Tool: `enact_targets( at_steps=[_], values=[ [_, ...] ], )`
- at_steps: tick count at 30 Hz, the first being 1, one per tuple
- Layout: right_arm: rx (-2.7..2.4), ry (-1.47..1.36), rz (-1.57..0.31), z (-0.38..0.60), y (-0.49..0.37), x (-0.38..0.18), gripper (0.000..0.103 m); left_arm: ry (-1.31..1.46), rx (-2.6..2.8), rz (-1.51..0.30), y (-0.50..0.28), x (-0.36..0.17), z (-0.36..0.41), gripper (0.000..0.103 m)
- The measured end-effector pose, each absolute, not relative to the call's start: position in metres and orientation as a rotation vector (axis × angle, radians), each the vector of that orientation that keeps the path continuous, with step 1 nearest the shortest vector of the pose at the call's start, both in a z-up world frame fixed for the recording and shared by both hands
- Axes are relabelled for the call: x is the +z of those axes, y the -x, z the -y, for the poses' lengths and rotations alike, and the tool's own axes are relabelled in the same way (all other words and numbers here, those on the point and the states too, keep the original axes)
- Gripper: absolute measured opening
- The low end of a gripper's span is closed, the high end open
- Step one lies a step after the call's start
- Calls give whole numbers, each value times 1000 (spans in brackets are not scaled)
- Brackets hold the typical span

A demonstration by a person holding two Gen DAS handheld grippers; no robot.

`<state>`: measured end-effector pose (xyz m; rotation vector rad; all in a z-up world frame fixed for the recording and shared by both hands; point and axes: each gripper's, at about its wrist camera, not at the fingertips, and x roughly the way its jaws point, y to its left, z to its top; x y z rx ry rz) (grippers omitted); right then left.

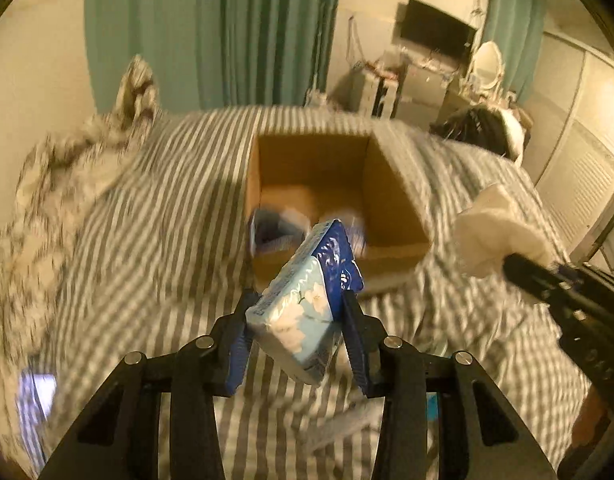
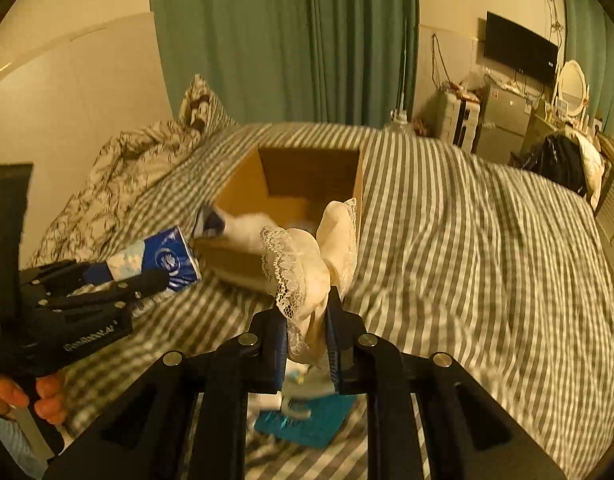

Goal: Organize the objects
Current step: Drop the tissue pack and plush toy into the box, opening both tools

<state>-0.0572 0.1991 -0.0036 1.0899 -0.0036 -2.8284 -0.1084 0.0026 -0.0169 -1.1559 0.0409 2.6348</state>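
My left gripper (image 1: 297,312) is shut on a blue and white tissue pack (image 1: 307,300), held tilted above the striped bed just short of an open cardboard box (image 1: 391,200). It also shows in the right wrist view (image 2: 159,260). My right gripper (image 2: 307,320) is shut on a cream lace-trimmed cloth (image 2: 307,272), held in front of the box (image 2: 243,184). In the left wrist view the cloth (image 1: 495,232) hangs at the right. Blue and white items (image 1: 275,228) lie inside the box.
The bed has a grey and white striped cover (image 2: 467,240). A crumpled patterned quilt (image 2: 119,184) lies at the far left. A teal item (image 2: 307,420) lies on the bed below my right gripper. Green curtains, a TV and a dresser stand behind.
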Motion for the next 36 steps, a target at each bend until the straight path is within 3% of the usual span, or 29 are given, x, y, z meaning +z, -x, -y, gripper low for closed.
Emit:
enact_targets(
  at_steps=[11, 22, 23, 25, 27, 29, 33, 36],
  values=[
    [-2837, -1002, 67, -207, 157, 32, 15, 1070, 2666, -71, 209, 23, -39, 39],
    [-2738, -1133, 188, -217, 238, -18, 16, 1166, 2603, -139, 280, -30, -57, 38],
    [-2732, -1142, 185, -218, 240, -22, 18, 1173, 2597, -139, 283, -36, -58, 42],
    [-2733, -1150, 177, -220, 240, -27, 35, 1188, 2591, -145, 286, -42, -59, 47],
    [-2751, -1133, 193, -224, 236, -23, 58, 1198, 2585, -156, 284, -44, -59, 62],
    [-2769, -1110, 218, -232, 230, -14, 60, 1189, 2608, -173, 278, -41, -57, 79],
    [-2825, -1045, 202, -240, 206, 14, 66, 1155, 2639, -181, 259, -24, -52, 80],
    [-2859, -1003, 153, -240, 181, 37, 69, 1122, 2671, -157, 239, -3, -43, 88]
  ],
)
